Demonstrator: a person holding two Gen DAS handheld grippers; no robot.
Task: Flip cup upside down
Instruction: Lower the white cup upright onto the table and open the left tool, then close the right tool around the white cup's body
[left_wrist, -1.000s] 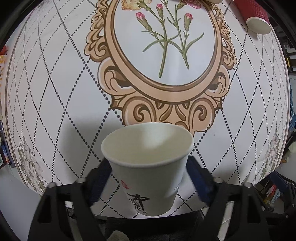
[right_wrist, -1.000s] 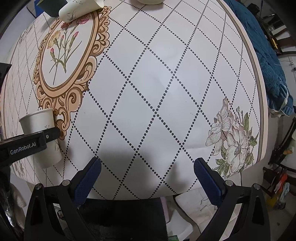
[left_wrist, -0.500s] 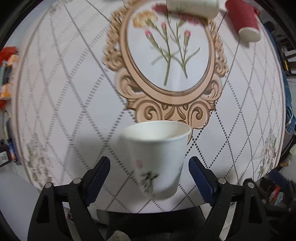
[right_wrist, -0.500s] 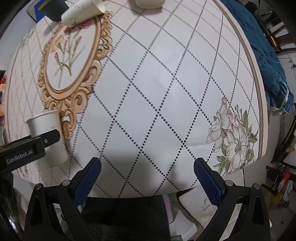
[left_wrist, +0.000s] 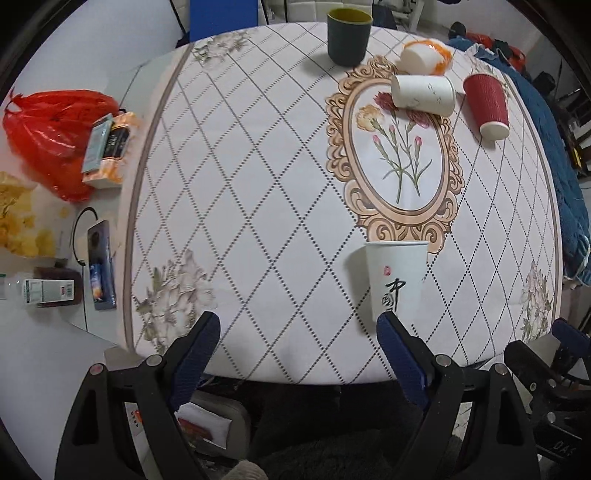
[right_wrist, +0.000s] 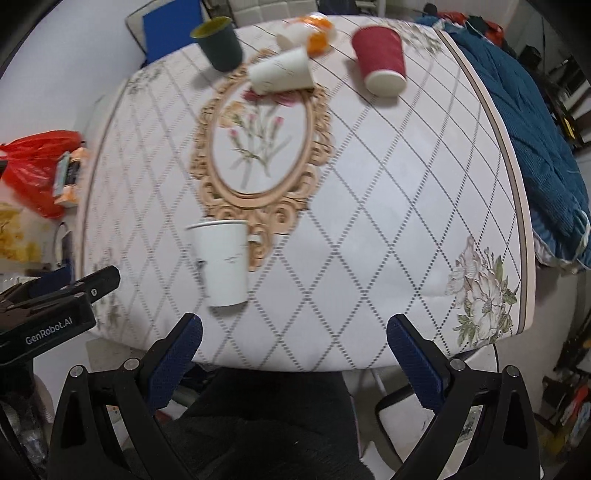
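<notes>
1. White paper cup (left_wrist: 396, 280) upright on the desk (left_wrist: 258, 184), mouth up, near the front edge, just below the ornate oval frame print (left_wrist: 399, 162). Ink characters and a red stamp visible on its side.
2. Left gripper (left_wrist: 299, 343) jaws spread wide, holding nothing; cup sits just past the right-hand blue pad (left_wrist: 400, 358), partly hidden behind its tip. Contact between pad and cup: cannot tell.
3. Right gripper (right_wrist: 293, 347) jaws also released, empty, hovering over the front edge of the desk; cup (right_wrist: 221, 262) ahead and to the left, apart from both pads.
4. Far side of desk: dark green cup (left_wrist: 349, 35) upright, white cup (left_wrist: 423, 95) lying on its side on top of the frame print, red ribbed cup (left_wrist: 487, 105) tipped toward the camera, white-and-orange item (left_wrist: 424, 57) behind the lying cup.
5. Left of desk: red plastic bag (left_wrist: 48, 136), small boxes (left_wrist: 105, 147), phone (left_wrist: 100, 269).
6. Right of desk: blue cloth (right_wrist: 528, 122).
7. Right wrist view motion-blurred.
</notes>
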